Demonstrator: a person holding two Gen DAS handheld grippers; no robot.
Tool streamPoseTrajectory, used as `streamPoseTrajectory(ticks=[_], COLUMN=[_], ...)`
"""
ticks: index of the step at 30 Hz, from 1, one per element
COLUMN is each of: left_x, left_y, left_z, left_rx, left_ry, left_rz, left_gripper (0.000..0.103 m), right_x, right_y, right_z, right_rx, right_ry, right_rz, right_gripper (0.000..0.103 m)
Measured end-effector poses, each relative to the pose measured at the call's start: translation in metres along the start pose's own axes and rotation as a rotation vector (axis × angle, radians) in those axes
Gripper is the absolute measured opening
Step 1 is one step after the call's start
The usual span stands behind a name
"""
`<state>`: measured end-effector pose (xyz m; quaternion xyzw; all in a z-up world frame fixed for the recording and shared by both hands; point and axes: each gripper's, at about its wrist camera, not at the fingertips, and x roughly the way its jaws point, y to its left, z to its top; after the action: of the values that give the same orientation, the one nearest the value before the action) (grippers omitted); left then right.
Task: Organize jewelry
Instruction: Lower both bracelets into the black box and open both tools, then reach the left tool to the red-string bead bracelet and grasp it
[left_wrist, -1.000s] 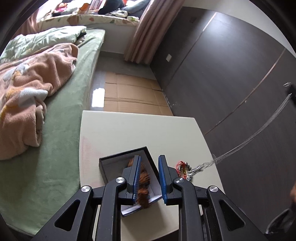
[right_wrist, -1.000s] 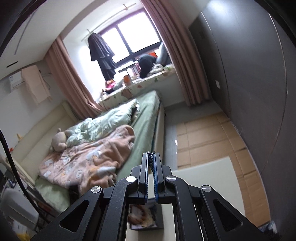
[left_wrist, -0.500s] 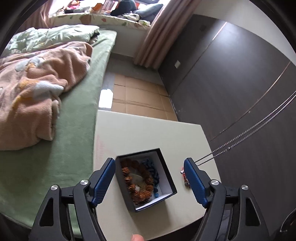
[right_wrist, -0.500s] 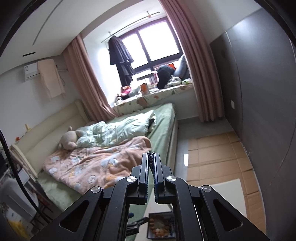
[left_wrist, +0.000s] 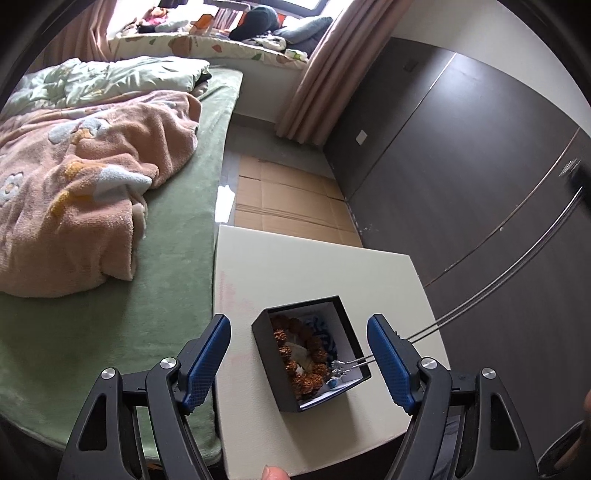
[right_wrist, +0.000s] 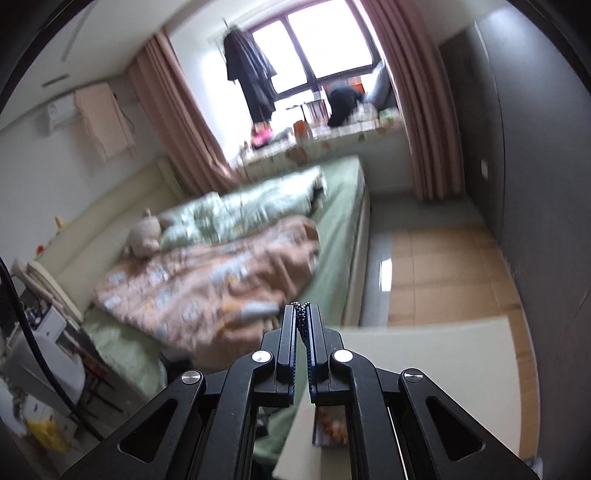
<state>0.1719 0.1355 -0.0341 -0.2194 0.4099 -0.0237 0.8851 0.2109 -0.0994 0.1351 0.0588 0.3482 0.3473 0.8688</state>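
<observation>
A black open jewelry box (left_wrist: 282, 376) with a white lining stands on the cream table (left_wrist: 295, 266). A brown bead bracelet (left_wrist: 303, 354) and a blue bead piece (left_wrist: 322, 325) lie in it. My left gripper (left_wrist: 299, 363) is wide open, its fingers on either side of the box, above it. My right gripper (right_wrist: 303, 314) is shut on a silver chain necklace (right_wrist: 302, 325). In the left wrist view the chain (left_wrist: 480, 291) hangs down from the upper right, and its silver pendant (left_wrist: 338, 366) is at the box's right inner side.
A bed with a green sheet (left_wrist: 177, 258) and a pink blanket (left_wrist: 85, 192) lies left of the table. Dark wardrobe doors (left_wrist: 461, 166) stand on the right. Cardboard sheets (left_wrist: 288, 199) cover the floor beyond the table. A fingertip (left_wrist: 274, 472) shows at the bottom edge.
My left gripper has opened wide and let go of the brown bracelet, which now lies in the box. The chain's pendant has come from the table into the box. My right gripper has dipped.
</observation>
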Motion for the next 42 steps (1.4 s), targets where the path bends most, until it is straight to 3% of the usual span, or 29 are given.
streamPoseTrajectory(ticks=[1,3,4,5,10,17,30,35,42], left_x=[-0.001,-0.002,-0.002,-0.003,-0.001,0.005,0.052,0.09,0.141], left_y=[0.0,0.001,0.002,0.002,-0.002,-0.025,-0.094,-0.122,-0.152], left_z=[0.0,-0.001,-0.001,-0.001,-0.001,-0.004,-0.009,-0.018,-0.025], left_rx=[0.001,0.003,0.005,0.006,0.022,0.074,0.229,0.275,0.318], left_ry=[-0.001,0.0,-0.001,-0.003,-0.002,-0.007,0.078,0.197,0.3], left_rz=[0.002,0.006,0.008,0.012,0.026,-0.001,-0.045,-0.055,-0.038], left_gripper=[0.077,0.077,0.077,0.077,0.077,0.077,0.077,0.061,0.051], right_x=[0.009,0.02,0.025,0.025,0.027,0.022,0.029,0.035,0.032], right_y=[-0.003,-0.011,-0.016,-0.02,-0.048,-0.102,-0.199,-0.227,-0.251], right_z=[-0.006,-0.017,-0.023,-0.027,-0.042,-0.065,-0.122,-0.151,-0.167], right_rx=[0.005,0.021,0.036,0.047,0.114,0.188,0.378,0.479,0.578], right_ry=[0.035,0.076,0.092,0.091,0.095,0.099,0.111,0.119,0.133], right_rz=[-0.007,0.003,0.01,0.013,0.019,-0.043,-0.075,-0.07,-0.073], right_gripper=[0.007,0.026,0.053,0.068,0.069,0.069,0.069,0.069,0.069])
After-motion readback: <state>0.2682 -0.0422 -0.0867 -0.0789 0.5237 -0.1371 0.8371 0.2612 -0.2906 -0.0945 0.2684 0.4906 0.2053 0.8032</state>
